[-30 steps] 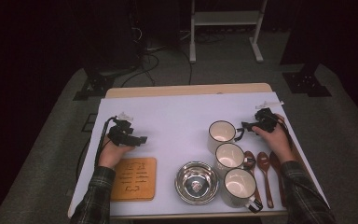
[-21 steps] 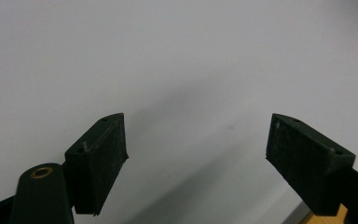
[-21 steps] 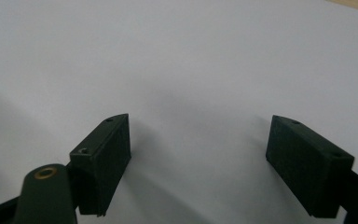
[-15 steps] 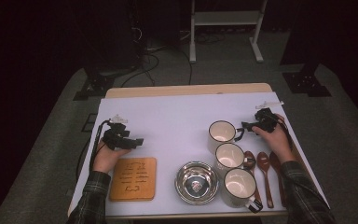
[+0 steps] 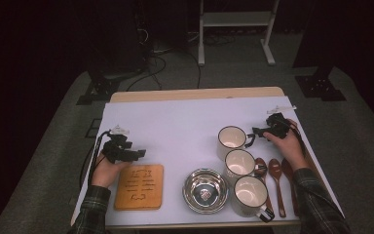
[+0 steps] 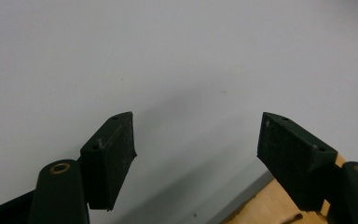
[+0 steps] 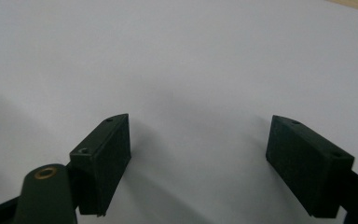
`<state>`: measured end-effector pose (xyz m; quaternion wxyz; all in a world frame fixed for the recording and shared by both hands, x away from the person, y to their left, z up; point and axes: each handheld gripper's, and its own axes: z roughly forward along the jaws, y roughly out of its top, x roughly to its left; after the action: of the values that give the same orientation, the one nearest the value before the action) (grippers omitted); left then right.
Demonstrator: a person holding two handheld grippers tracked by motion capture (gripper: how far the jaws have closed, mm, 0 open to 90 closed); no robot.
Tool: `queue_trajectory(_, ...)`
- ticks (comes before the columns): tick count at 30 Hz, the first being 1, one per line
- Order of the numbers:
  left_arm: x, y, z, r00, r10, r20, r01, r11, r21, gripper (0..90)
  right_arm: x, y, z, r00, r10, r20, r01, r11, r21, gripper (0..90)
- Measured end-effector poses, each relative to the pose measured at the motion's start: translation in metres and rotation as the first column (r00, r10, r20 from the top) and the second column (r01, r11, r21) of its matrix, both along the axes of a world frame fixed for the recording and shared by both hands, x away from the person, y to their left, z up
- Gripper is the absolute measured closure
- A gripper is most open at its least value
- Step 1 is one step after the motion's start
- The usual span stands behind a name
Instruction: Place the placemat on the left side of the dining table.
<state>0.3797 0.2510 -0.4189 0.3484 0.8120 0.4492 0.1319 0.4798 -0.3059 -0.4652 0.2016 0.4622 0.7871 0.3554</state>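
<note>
White paper covers the table (image 5: pixel 185 122); the left gripper (image 5: pixel 137 154), empty, its jaws just narrowing, hangs above the wooden board (image 5: pixel 140 186), seemingly lining up for it; the right gripper (image 5: pixel 257 130) waits spread and empty beside the farthest mug (image 5: pixel 232 141).

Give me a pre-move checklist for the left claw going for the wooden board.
1. Left claw empty: ok. Its jaws have just been closing a little, with nothing between them, and a wide gap remains.
2. Left claw near the wooden board: ok, it hovers above the board's far left corner; the board's edge shows by the right jaw in the left gripper view.
3. Board free of clutter: ok, nothing lies on it; the steel bowl sits apart to its right.
4. Right claw out of the way: ok, open and empty beside the far mug.
5. Board's edge graspable from the table: cannot tell, it lies flat.
</note>
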Motion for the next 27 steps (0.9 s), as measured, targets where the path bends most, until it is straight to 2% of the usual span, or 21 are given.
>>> queue_trajectory(16, -0.029, 0.014, 0.004, 0.9998, 0.01, 0.019, -0.01, 0.9999, 0.008, 32.2, 0.0, 0.0, 0.0, 1.0, 0.0, 0.0, 0.0, 1.0, 0.0, 20.4)
queue_trajectory(27, -0.056, 0.036, 0.004, 0.998, 0.058, 0.027, -0.058, 0.9983, -0.004, 37.3, 0.0, 0.0, 0.0, 1.0, -0.001, 0.0, 0.001, 1.0, 0.0, 20.4)
